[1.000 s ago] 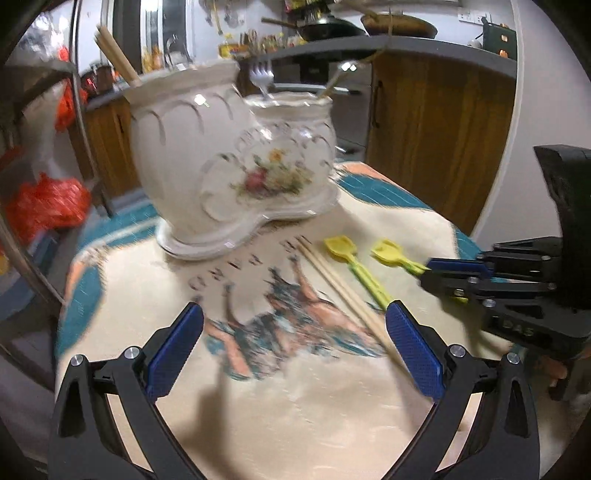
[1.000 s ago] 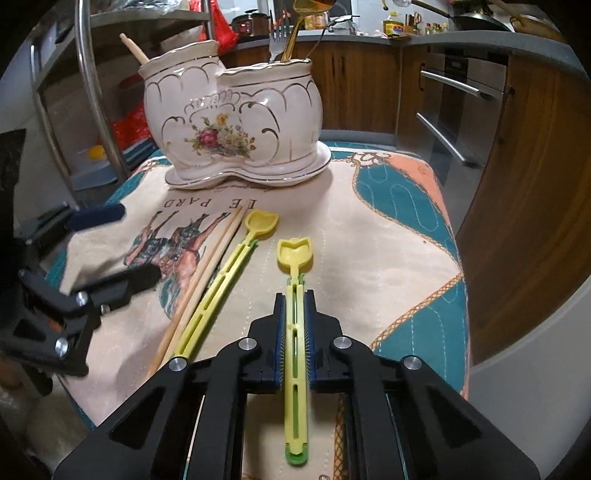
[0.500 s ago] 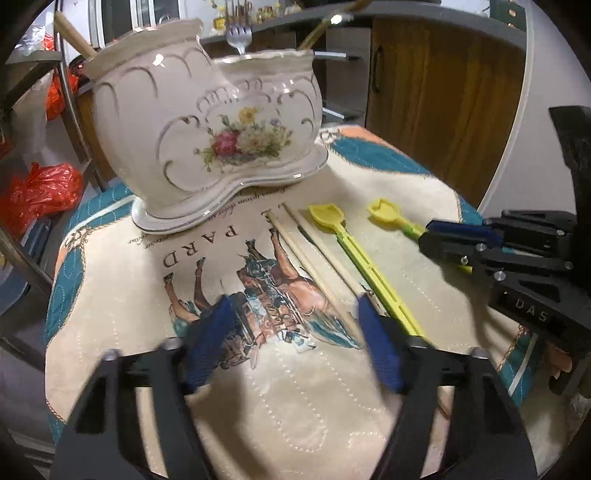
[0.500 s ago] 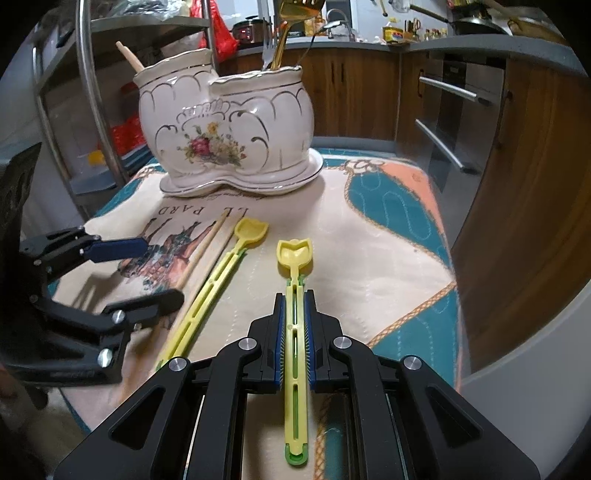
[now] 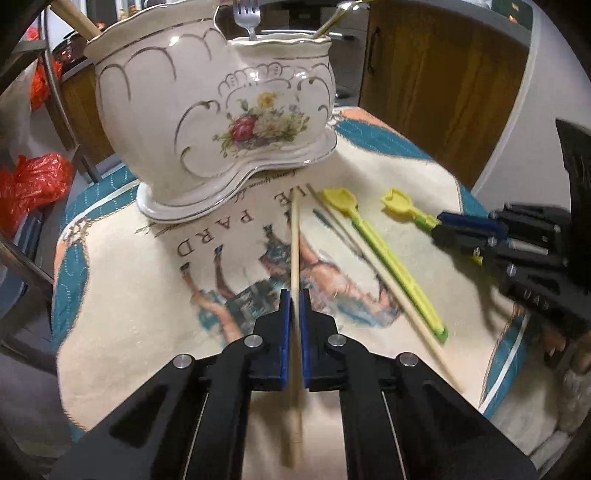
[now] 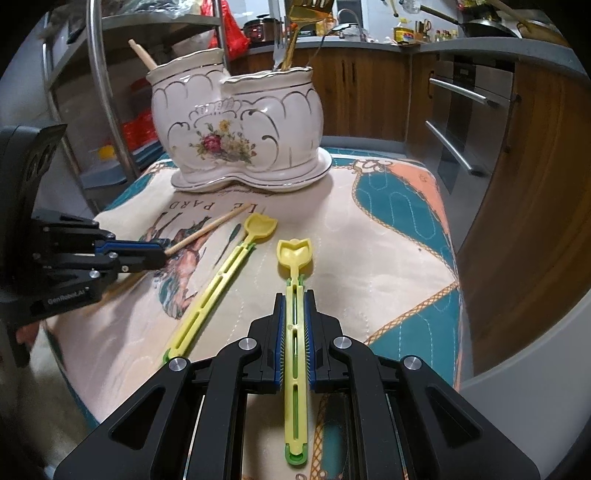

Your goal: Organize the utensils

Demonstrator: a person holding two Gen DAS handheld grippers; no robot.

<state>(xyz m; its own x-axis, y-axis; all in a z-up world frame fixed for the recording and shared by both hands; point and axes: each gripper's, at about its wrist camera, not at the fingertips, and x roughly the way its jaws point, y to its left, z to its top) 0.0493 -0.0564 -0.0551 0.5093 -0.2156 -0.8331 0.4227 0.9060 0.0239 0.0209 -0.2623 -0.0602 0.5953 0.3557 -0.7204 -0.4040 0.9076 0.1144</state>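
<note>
The left tool (image 5: 294,306) has just been closing and now clamps a wooden chopstick (image 5: 294,240) between its blue pads (image 5: 283,332); the stick runs straight ahead out of the jaws toward the holder, with its rear end trailing back under the tool. The right tool (image 6: 294,310) is closed on the slotted handle of a yellow scoop (image 6: 294,258), whose small spade-shaped head points forward and whose green-tipped tail sticks out behind the pads. Both utensils sit low over a quilted cloth (image 6: 388,258) printed with horses and teal and peach bands, which covers the table. On the cloth between the two tools lie a second yellow scoop (image 6: 221,280) and, just beside it on its left, a second chopstick (image 5: 369,258) (seen clearly only from the left wrist). Farther on, at the far end of the cloth, stands a white ceramic utensil holder (image 6: 236,129) with gold trim and a painted flower spray, made of two joined pots on one base. A chopstick end (image 6: 142,55) leans out of the left pot; a fork (image 5: 245,18) and gold-coloured handles rise from the right one. Behind are wooden cabinets (image 6: 369,99).
</note>
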